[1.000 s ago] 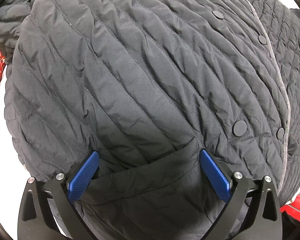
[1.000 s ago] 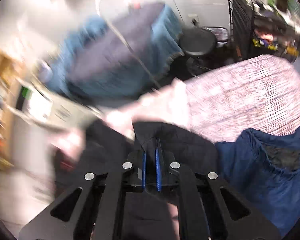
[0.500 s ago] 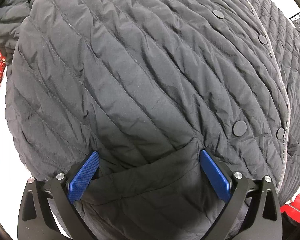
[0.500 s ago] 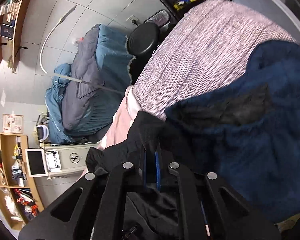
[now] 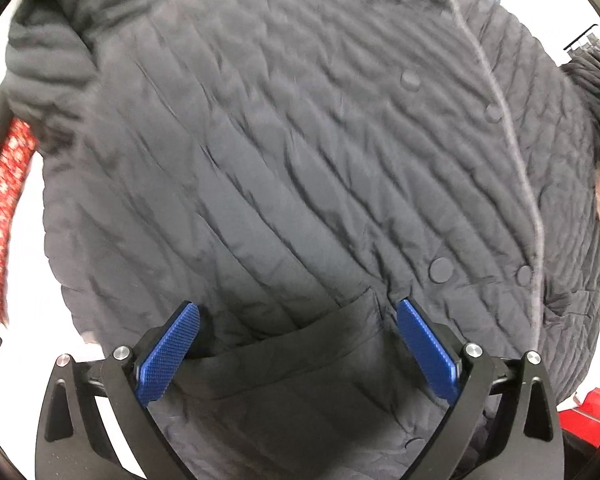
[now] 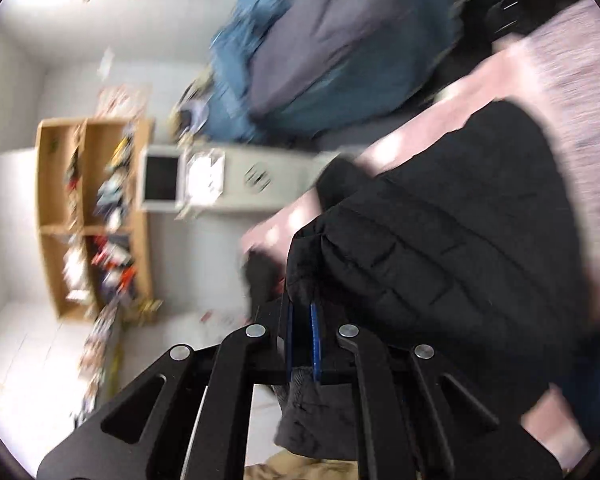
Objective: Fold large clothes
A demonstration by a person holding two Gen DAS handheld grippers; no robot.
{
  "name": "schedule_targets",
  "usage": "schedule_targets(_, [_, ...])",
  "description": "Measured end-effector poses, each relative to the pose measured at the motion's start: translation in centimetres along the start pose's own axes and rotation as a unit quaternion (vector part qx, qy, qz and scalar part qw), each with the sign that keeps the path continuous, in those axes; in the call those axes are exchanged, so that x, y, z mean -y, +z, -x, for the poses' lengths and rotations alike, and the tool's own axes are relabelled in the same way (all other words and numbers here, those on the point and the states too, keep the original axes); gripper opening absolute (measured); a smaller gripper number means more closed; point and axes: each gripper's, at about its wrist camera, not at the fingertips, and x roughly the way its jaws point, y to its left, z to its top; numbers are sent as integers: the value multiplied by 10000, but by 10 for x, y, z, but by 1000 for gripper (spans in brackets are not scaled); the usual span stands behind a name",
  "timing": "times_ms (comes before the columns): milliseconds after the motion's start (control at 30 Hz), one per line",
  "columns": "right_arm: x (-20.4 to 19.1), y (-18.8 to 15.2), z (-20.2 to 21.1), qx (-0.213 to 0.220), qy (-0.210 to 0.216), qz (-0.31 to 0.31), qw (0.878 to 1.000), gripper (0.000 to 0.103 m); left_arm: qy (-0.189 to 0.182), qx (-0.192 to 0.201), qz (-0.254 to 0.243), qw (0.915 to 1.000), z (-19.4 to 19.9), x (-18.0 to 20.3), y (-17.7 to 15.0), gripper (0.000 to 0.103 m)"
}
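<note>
- The left gripper [image 5: 298, 354], black-framed with blue textured pads, points down at the dark grey quilted jacket [image 5: 300, 160]; its jaws stand wide apart, nothing pinched, with a flat pocket flap [image 5: 300, 352] lying between them.
- The right gripper [image 6: 302, 344] is clamped tight on a fold of black quilted fabric [image 6: 440, 248], a strip of it squeezed between the blue pads [image 6: 314, 340].
- Around the left gripper, the jacket fills nearly the whole view, spread flat on a white surface [image 5: 32, 264]; a red patterned cloth [image 5: 4, 216] lies at its left edge, and a red object [image 5: 592, 412] sits at the lower right.
- Beyond the right gripper, the black fabric drapes over a pink striped cover [image 6: 580, 112]; further off are a blue-grey duvet heap [image 6: 312, 52], a wooden shelf unit [image 6: 92, 216] and a small screen [image 6: 162, 178], all blurred.
- The jacket shows diagonal stitched channels, creased and puffy, round matching snaps [image 5: 440, 270] and a pale piped front edge [image 5: 512, 148].
</note>
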Motion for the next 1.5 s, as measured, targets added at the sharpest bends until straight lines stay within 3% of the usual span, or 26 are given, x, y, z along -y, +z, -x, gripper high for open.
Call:
schedule_targets(167, [-41,-28,-146,-1045,217,353,9937,7,225,322,-53,9992,27,-9,-7,97])
schedule_targets(333, [-46,-71,-273,-1825,-240,439,9819,7,467,386,66,9981,37,-27,-24,97])
schedule_targets(467, [-28,-92,-328,-1948,-756,633,9759,8,521,241,304,9979,26,-35,-32,97])
schedule_targets(600, [-3,-93,-355,-1490,-1135,551,9808,11,513,199,447,9975,26,-45,-30,97])
schedule_targets(633, [1,-93,-357,-1325,-1213,514,9824,23,499,206,452,9975,27,-47,-28,97])
schedule_targets(667, [11,-91,-354,-1244,-1237,513,9832,53,493,222,439,9976,28,-47,-26,97])
schedule_targets(733, [10,-90,-342,-966,-1309,586,9849,79,496,258,368,9978,29,-48,-19,97])
schedule_targets(833, [9,-87,-316,-624,-1567,1039,9802,79,526,324,192,9979,30,-42,-4,97])
schedule_targets(900, [12,-86,-293,-399,-2115,1451,9657,79,531,358,7,9979,29,-33,7,97])
schedule_targets(967, [21,-87,-277,-143,-2828,1872,9406,79,570,418,-214,9973,30,-25,18,97])
schedule_targets(1033, [38,-91,-265,44,-3720,2428,8959,79,622,524,-458,9956,32,-13,32,97])
schedule_targets(1233, [118,-106,-250,-478,-5012,2861,8153,79,646,932,-1102,9874,37,30,86,97])
schedule_targets(1267, [128,-109,-246,-459,-5096,2844,8108,80,637,968,-1178,9863,36,36,94,97])
schedule_targets(1367, [141,-115,-229,-332,-4956,2829,8205,85,605,932,-1383,9841,23,58,113,97])
schedule_targets(1500, [152,-118,-230,-413,-5012,2895,8144,86,669,517,-1479,9854,-15,73,124,97])
